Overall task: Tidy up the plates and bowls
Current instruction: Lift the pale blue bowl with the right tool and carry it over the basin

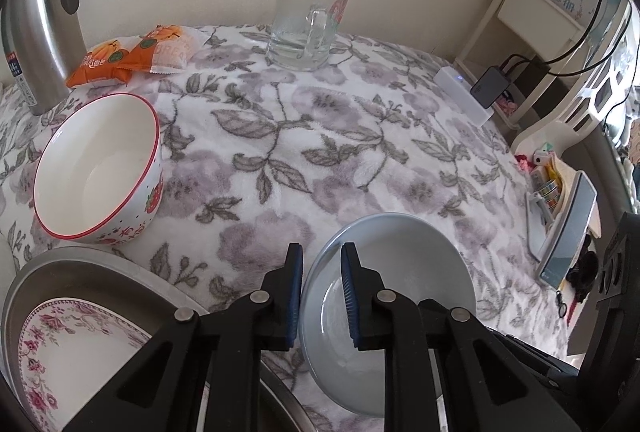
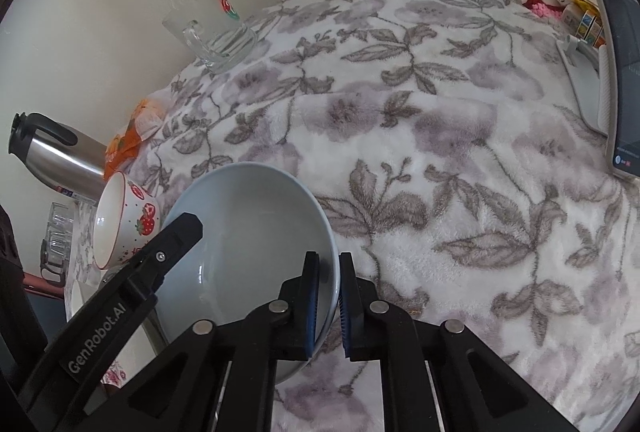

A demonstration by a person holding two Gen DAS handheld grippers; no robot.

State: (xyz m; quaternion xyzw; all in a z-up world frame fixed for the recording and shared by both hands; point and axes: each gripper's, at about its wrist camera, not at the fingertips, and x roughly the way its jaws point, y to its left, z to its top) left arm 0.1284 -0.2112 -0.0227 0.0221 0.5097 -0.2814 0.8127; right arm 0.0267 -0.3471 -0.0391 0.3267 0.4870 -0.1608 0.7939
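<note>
A pale blue bowl (image 1: 400, 252) (image 2: 256, 216) sits low on the floral cloth (image 1: 320, 152), held from both sides. My left gripper (image 1: 320, 272) is shut on its left rim, one pad inside and one outside the wall. My right gripper (image 2: 329, 272) is shut on the opposite rim, which is pinched between its blue pads. In the right wrist view a finger of the left gripper (image 2: 180, 232) reaches over the bowl's far edge. A white strawberry-print bowl (image 1: 100, 172) (image 2: 124, 220) stands to the left. A pink floral plate (image 1: 72, 352) lies in a steel pan (image 1: 80, 264).
A glass mug (image 1: 306, 20) (image 2: 212, 28) stands at the back by the wall. A steel kettle (image 1: 36, 32) and an orange snack packet (image 1: 136, 52) are at the back left. A white power strip (image 1: 464, 92) and a propped phone (image 1: 568, 232) line the right edge.
</note>
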